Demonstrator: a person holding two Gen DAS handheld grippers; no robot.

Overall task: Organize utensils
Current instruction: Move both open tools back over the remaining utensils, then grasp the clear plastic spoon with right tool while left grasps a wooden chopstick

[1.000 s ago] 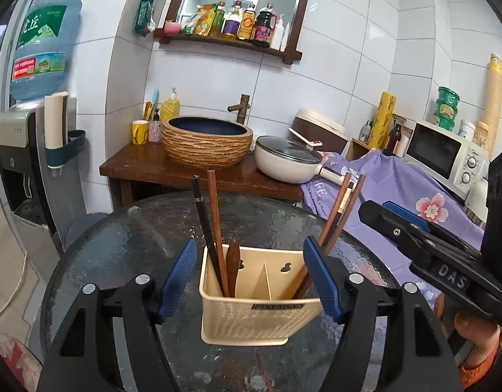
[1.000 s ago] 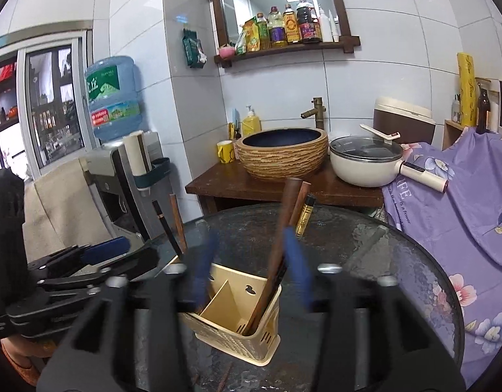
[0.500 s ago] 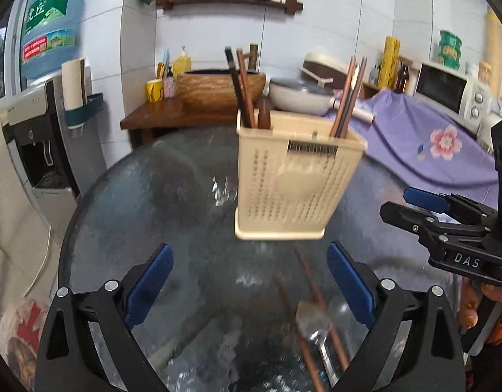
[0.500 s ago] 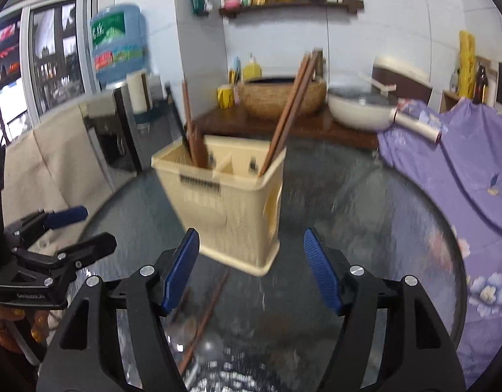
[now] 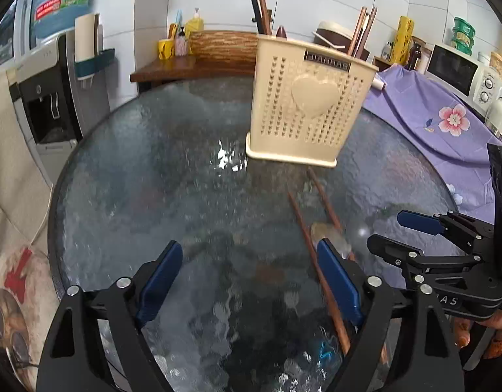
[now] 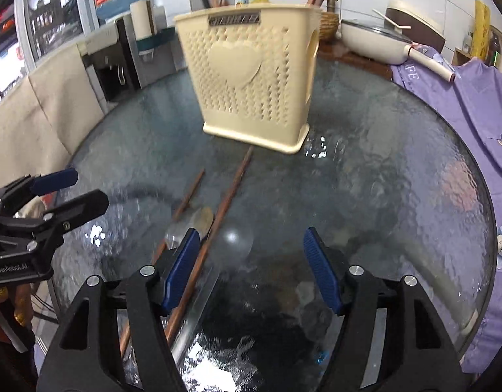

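A cream utensil holder [image 5: 303, 107] [image 6: 251, 75] stands upright on the round glass table [image 5: 136, 163], with dark and brown chopsticks [image 5: 260, 9] sticking out of it. In front of it two loose brown chopsticks [image 5: 303, 228] [image 6: 231, 189] and clear spoons [image 5: 329, 232] [image 6: 234, 241] lie on the glass. My left gripper [image 5: 247, 251] [image 6: 89, 187] hovers low over the table. Its jaws are closing with nothing gripped, and one chopstick lies just inside its right finger. My right gripper [image 6: 252, 233] [image 5: 386, 230] is open beside it, holding nothing, with a chopstick by its left finger.
A water dispenser [image 5: 55, 91] stands left of the table. A purple flowered cloth [image 5: 446, 124] drapes the right side. Behind are a wooden counter [image 5: 185, 65] with a woven basin, a white pan [image 6: 371, 42] and a microwave [image 5: 460, 72]. A hand [image 5: 469, 333] holds the right gripper.
Both grippers have dropped toward the table and tilted down. The holder has moved up in both views, and the loose chopsticks and spoons have come into sight.
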